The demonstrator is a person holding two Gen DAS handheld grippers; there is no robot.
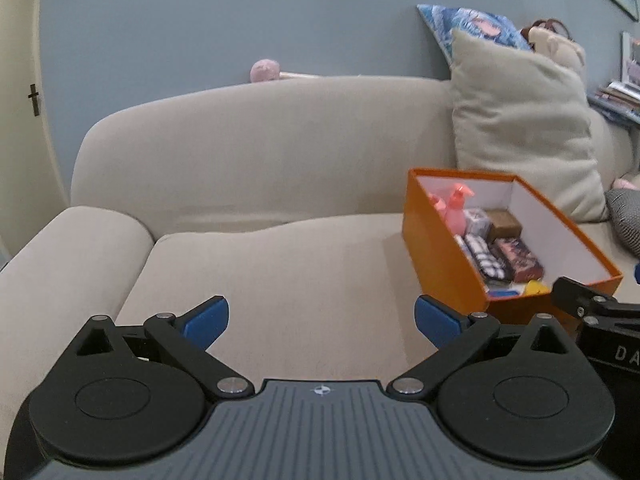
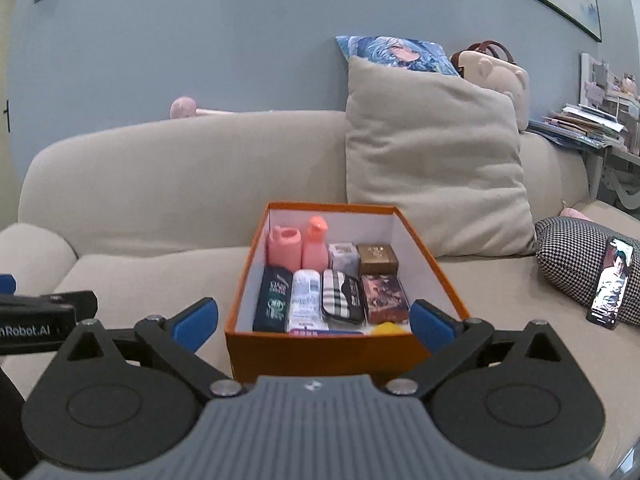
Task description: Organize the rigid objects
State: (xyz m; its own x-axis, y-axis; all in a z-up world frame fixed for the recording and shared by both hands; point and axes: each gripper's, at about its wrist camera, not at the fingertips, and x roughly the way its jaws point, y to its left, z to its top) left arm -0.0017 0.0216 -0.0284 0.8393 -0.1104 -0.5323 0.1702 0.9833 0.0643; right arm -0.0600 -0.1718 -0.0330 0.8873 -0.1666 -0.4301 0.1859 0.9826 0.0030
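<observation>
- Nearest the lens in the right wrist view, the right hand-held gripper (image 2: 314,320) stands wide, its blue pads (image 2: 195,319) spread to either side with nothing gripped between them.
- Just beyond those pads, in the lower middle of the frame, sits the orange box (image 2: 320,350) on the sofa (image 2: 132,280); its near wall fills the gap between the two pads, but whether either pad touches it is not clear.
- Inside the box the near row holds a dark green packet (image 2: 273,298), a white tube (image 2: 306,296), a checked case (image 2: 342,296) and a reddish-brown pack (image 2: 386,298); a yellow item (image 2: 386,328) peeks over the near wall.
- The far row holds two pink bottles (image 2: 298,246), a pale small box (image 2: 343,255) and a brown box (image 2: 377,259).
- In the left wrist view, the left hand-held gripper (image 1: 322,322) is likewise spread wide and empty, over bare sofa cushion at lower centre.
- From there the orange box lies to the right of centre, beyond and beside the right pad.
- Part of the other gripper's black body shows at that frame's lower right edge.
- Further back, a beige cushion (image 2: 436,168) leans on the sofa back behind the box, right of centre.
- A phone (image 2: 610,284) leans on a checked pillow (image 2: 568,256) at the far right.
</observation>
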